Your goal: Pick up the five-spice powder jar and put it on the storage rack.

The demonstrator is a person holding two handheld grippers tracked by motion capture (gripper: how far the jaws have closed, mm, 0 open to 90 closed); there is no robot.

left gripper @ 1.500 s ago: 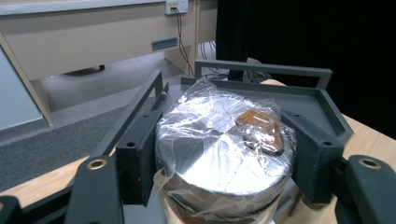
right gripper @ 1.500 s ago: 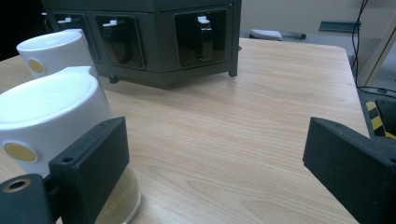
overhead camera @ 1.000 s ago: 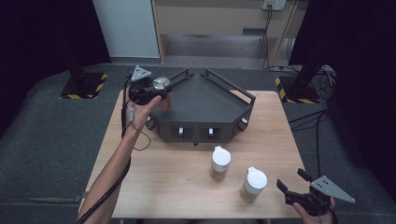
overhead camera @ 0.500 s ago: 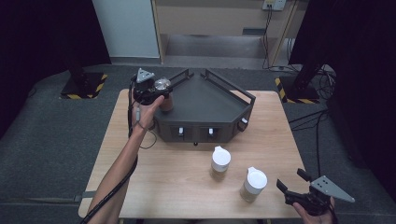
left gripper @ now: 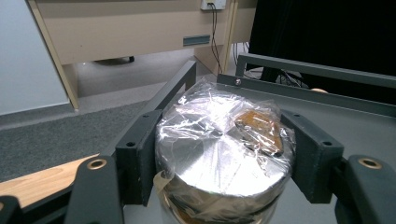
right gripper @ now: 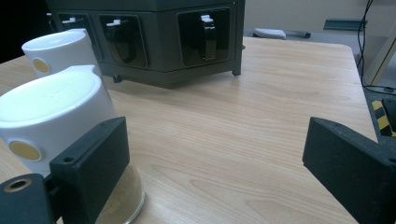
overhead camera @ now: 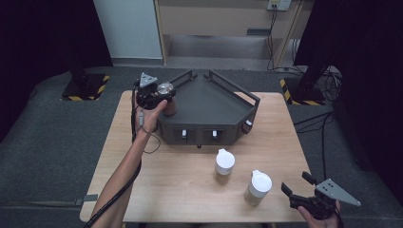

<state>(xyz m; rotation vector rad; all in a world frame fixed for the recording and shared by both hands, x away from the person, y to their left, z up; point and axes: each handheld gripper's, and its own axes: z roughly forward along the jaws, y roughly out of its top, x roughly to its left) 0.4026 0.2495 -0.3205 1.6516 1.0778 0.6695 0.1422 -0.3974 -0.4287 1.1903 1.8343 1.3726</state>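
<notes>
While our left claw [left gripper: 219,158] clamps the foil-capped jar [left gripper: 222,154] at the rack's [overhead camera: 209,102] left corner, we judge it rigid, slippery; right claw [overhead camera: 304,192] gapes empty.

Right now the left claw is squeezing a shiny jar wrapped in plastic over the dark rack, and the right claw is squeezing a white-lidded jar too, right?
Not quite. The left claw does squeeze the shiny wrapped jar over the dark rack. But the right claw holds nothing: the right gripper view shows its jaws wide apart, with the white-lidded jar standing beside one jaw, not between them.
</notes>
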